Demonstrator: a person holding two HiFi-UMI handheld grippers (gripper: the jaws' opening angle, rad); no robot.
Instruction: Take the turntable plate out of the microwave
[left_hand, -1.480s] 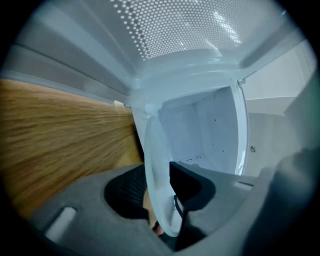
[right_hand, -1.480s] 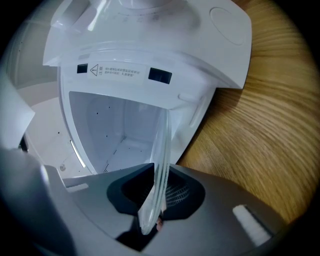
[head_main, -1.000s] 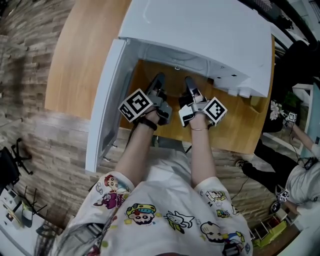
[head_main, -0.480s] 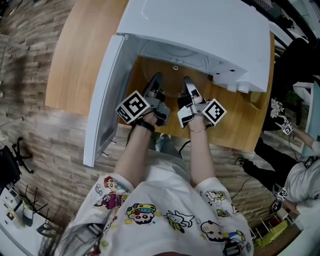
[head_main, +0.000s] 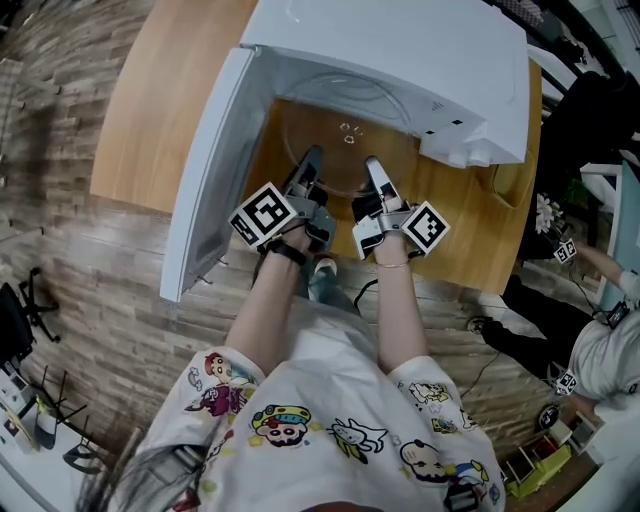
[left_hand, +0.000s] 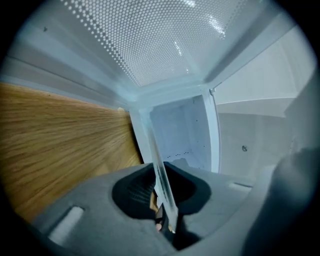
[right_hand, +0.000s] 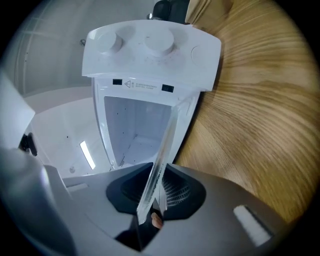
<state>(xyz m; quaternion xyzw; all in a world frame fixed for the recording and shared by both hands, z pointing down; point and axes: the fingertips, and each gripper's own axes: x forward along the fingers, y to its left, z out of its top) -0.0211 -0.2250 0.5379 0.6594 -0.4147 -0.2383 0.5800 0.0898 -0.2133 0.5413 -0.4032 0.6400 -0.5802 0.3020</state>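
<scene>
Floor (head_main: 90, 290): pale wood-look planks, filling the left and lower parts of the head view.
Counter (head_main: 170, 110): light wooden top across the upper half of the head view; its grain fills the left of the left gripper view (left_hand: 60, 135) and the right of the right gripper view (right_hand: 250, 125).
Microwave (head_main: 400, 50): white, at the top centre of the head view, its cavity facing down the frame; the right gripper view shows its knob panel (right_hand: 150, 55) at the top.
Door (head_main: 205, 180): swung wide open, running down the left side of the cavity.
Person (head_main: 320, 430): cartoon-print shirt at the bottom of the head view, both forearms reaching up the frame.
Turntable plate (head_main: 340, 160): clear glass disc at the upper centre, held above the counter, far part at the cavity mouth, near rim toward the person.
Left tongs (head_main: 308, 160): on the near-left rim; the left gripper view shows the glass edge (left_hand: 162, 175) running between the two pads, which have just been closing and now clamp it, narrowly apart.
Right tongs (head_main: 375, 168): on the near-right rim; the right gripper view shows the glass edge (right_hand: 162, 155) between the pads, which have just eased open slightly yet grip it.
Marker cubes: one on each pair of tongs, left (head_main: 265, 212) and right (head_main: 427, 226).
</scene>
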